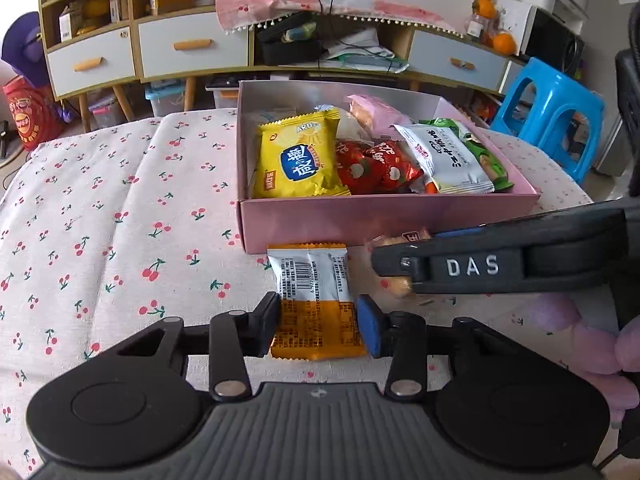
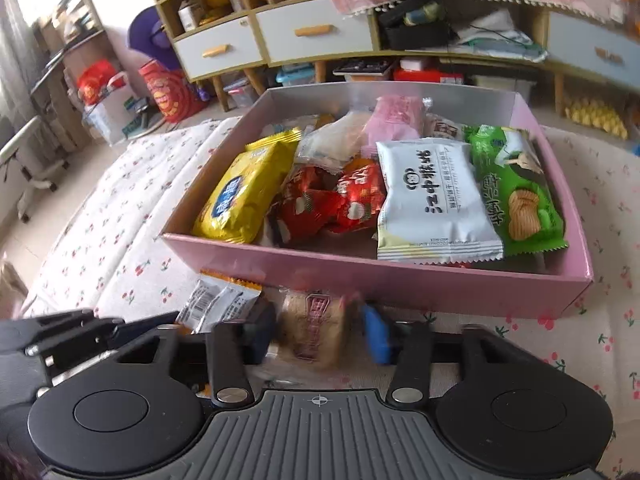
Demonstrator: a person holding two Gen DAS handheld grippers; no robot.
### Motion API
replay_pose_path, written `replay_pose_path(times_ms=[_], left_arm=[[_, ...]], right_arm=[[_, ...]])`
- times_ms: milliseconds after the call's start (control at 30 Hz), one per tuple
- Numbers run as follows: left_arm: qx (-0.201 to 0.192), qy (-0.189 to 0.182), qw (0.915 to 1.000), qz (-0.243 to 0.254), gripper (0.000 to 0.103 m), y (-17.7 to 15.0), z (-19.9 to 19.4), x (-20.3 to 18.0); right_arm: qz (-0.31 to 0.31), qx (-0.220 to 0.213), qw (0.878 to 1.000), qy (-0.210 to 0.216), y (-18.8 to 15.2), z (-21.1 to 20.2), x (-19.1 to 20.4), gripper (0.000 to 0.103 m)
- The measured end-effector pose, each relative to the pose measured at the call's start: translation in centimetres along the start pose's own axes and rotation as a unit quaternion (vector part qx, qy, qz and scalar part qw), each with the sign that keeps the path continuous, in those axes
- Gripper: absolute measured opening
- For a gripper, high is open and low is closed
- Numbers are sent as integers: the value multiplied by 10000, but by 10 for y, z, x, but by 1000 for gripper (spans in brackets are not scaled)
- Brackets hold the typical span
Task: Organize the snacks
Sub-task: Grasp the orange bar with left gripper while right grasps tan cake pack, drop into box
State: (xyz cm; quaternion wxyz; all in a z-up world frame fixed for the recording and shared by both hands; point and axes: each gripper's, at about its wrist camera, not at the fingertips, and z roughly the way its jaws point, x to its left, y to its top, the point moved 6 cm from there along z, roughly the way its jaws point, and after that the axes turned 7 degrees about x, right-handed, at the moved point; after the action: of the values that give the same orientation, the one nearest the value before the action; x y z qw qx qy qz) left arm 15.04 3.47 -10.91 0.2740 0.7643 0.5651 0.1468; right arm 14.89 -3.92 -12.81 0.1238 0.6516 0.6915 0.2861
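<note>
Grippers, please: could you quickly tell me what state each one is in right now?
Left gripper: closed on the orange snack packet.
Right gripper: closed on the tan snack packet.

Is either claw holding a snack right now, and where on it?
Left claw grips the orange packet across its near end. Right claw straddles the clear cracker packet at its sides; a firm grip cannot be told.

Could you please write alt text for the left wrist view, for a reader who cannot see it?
The left tongs grip an orange and white snack packet lying on a cherry-print tablecloth, just in front of a pink box already filled with snacks. The right tongs reach in from the right over another small snack beside it.
</note>
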Motion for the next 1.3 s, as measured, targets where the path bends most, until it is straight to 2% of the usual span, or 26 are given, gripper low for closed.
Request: replay_pose_path(times_ms=[200, 433, 533, 667, 867, 1133, 1167, 1200, 1233, 1267, 1300], left_arm=[[114, -81, 9997, -214, 35, 0, -12, 10], [-40, -304, 9989, -356, 35, 12, -35, 5], [-223, -403, 9984, -333, 35, 24, -45, -3], [-449, -472, 9973, -351, 35, 48, -42, -12], [-616, -506, 9960, -409, 35, 84, -12, -29], [-663, -166, 9971, -326, 37, 104, 6, -39], [-663, -123, 9972, -311, 39, 104, 7, -39], [-684, -81, 9971, -318, 46, 104, 5, -39], [-681, -67, 9971, -332, 53, 104, 3, -39], [-683, -48, 9970, -364, 65, 105, 2, -39], [-695, -23, 9968, -404, 75, 104, -1, -39]], right_arm=[[335, 155, 9992, 132, -1, -13, -9, 36], [629, 130, 9969, 464, 6, -45, -18, 36], [735, -25, 9956, 585, 17, -60, -23, 36], [871, -298, 9949, 411, 41, -68, -40, 36], [1138, -556, 9918, 169, 77, -61, -70, 36], [1239, -723, 9896, 103, 105, -42, -96, 40], [1244, -759, 9892, 162, 105, -42, -97, 40], [1258, -809, 9885, 219, 106, -43, -98, 43], [1283, -808, 9881, 256, 106, -44, -98, 58], [1341, -818, 9872, 272, 105, -46, -100, 71], [1390, -846, 9863, 256, 104, -49, -100, 74]])
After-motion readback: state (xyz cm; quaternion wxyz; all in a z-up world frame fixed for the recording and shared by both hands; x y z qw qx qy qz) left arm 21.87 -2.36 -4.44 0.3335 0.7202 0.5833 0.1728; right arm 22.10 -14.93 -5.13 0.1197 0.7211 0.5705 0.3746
